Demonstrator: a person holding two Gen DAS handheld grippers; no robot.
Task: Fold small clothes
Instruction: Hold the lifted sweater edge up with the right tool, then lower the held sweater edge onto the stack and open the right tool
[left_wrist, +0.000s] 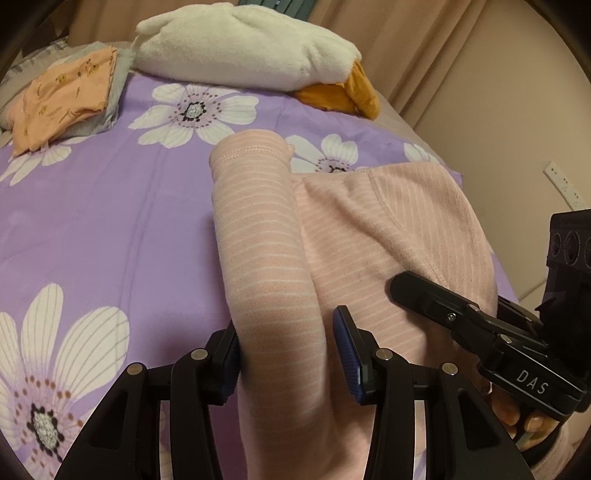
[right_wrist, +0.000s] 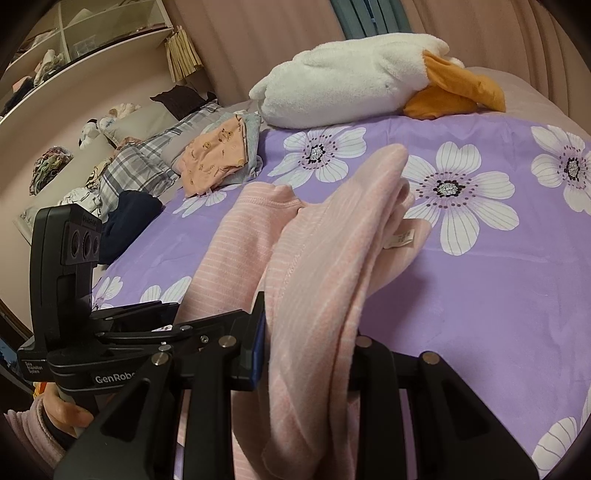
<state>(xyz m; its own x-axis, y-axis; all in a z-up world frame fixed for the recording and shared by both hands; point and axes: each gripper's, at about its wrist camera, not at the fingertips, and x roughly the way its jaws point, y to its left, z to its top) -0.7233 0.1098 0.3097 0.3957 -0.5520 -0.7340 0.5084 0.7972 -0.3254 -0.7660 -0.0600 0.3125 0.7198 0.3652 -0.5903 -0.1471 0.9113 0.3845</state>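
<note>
Lying across the purple flowered bedspread (left_wrist: 110, 206), the pink striped garment (left_wrist: 388, 221) was held up at its near end by both grippers. The left gripper (left_wrist: 288, 350) had a rolled sleeve or leg of the garment running between its jaws; the left pad pressed the cloth, while a narrow gap showed beside the blue right pad (left_wrist: 347, 354), so how firmly it gripped could not be told for certain. The right gripper (right_wrist: 306, 354) was closed on a thick bunched fold of the same garment, the cloth filling the space between its fingers and draping forward, with a small white label (right_wrist: 400, 236) hanging at its far edge. The two grippers were close beside each other, each visible at the edge of the other's view.

At the far side of the bed lay a white plush toy (left_wrist: 243, 48) with orange parts. Near it, to the left, sat a folded stack topped by an orange printed piece (left_wrist: 62, 99) over grey cloth. In the right wrist view, shelves (right_wrist: 74, 44) and a plaid pillow (right_wrist: 147, 162) stood beyond the bed.
</note>
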